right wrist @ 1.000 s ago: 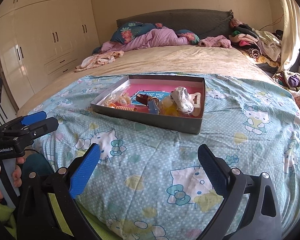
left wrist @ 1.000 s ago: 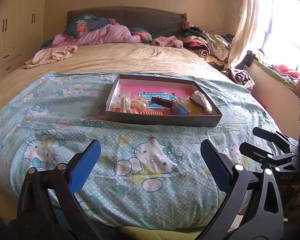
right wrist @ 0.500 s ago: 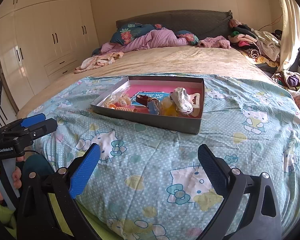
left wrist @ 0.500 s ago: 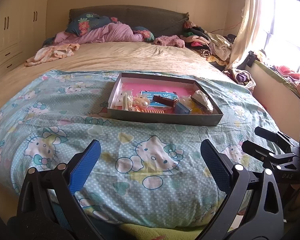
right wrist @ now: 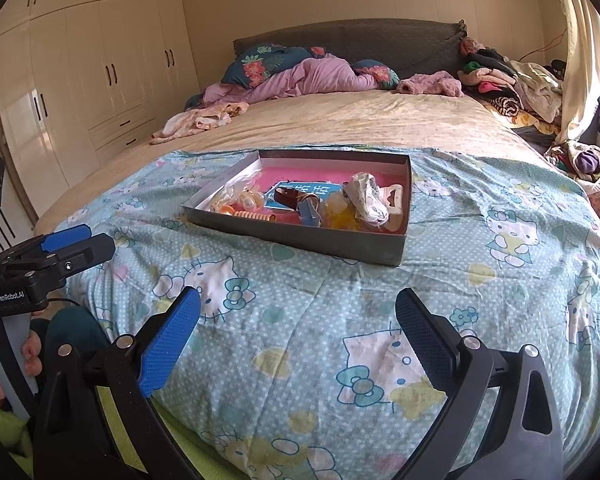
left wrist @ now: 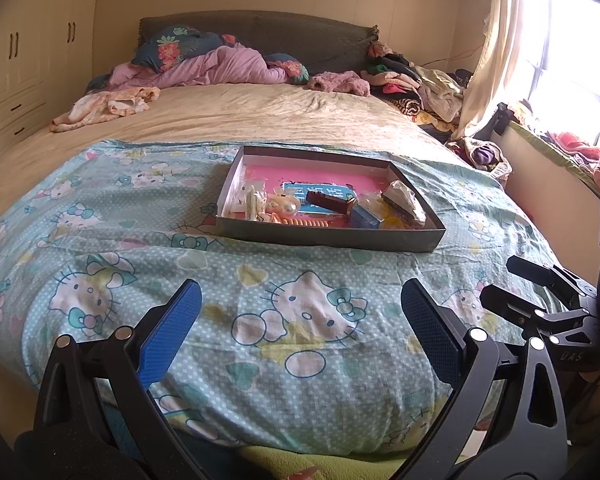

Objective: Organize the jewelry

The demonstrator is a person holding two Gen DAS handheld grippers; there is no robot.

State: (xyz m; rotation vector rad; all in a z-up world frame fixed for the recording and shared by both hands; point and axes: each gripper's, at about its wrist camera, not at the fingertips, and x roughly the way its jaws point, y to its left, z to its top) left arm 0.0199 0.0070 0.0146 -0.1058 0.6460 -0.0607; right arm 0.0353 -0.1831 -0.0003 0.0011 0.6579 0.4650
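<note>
A shallow grey box [left wrist: 328,236] with a pink floor lies mid-bed on the Hello Kitty blanket [left wrist: 284,308], jumbled with small trinkets. The left gripper [left wrist: 300,332] and right gripper [right wrist: 298,328] hover over the blanket's near edge, both spread wide and holding nothing, well apart from the box.

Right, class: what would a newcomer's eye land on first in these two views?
Probably the shallow grey box with its pink floor, crowded with small trinkets, sitting mid-bed on the Hello Kitty blanket. Next, the two open grippers, left and right, blue-padded, hovering empty at the near edge.
</note>
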